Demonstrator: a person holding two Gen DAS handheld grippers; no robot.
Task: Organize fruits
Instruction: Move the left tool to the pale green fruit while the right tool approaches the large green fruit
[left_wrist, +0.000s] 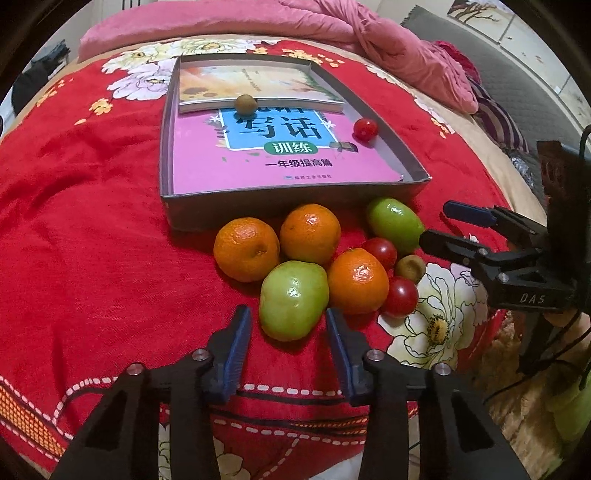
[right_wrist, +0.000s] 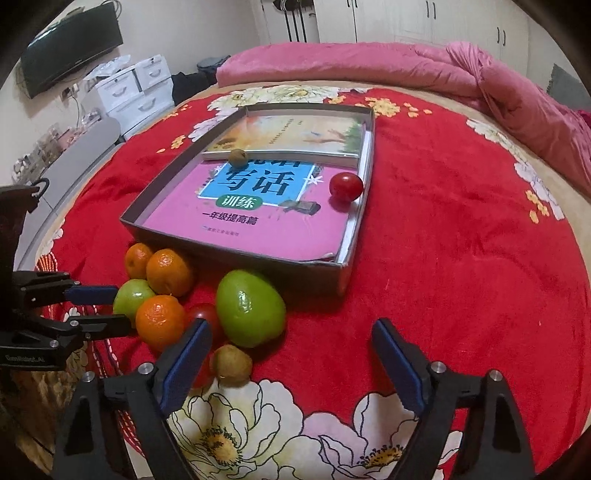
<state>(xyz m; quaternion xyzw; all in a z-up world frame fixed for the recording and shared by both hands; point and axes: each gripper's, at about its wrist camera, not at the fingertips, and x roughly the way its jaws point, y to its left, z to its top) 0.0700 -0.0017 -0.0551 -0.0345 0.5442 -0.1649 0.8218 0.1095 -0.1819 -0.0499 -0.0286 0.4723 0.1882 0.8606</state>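
Both tongs (left_wrist: 288, 325) (right_wrist: 291, 350) tilted steeply downward

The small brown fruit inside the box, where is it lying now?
In both views the small brown fruit lies in the box, on the pink book against the near edge of the upper book, left of the red tomato.

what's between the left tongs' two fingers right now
The nearer green fruit sits between the left tongs, at their tips, in the left wrist view. A sliver of red blanket shows each side, so the pads aren't pressing it.
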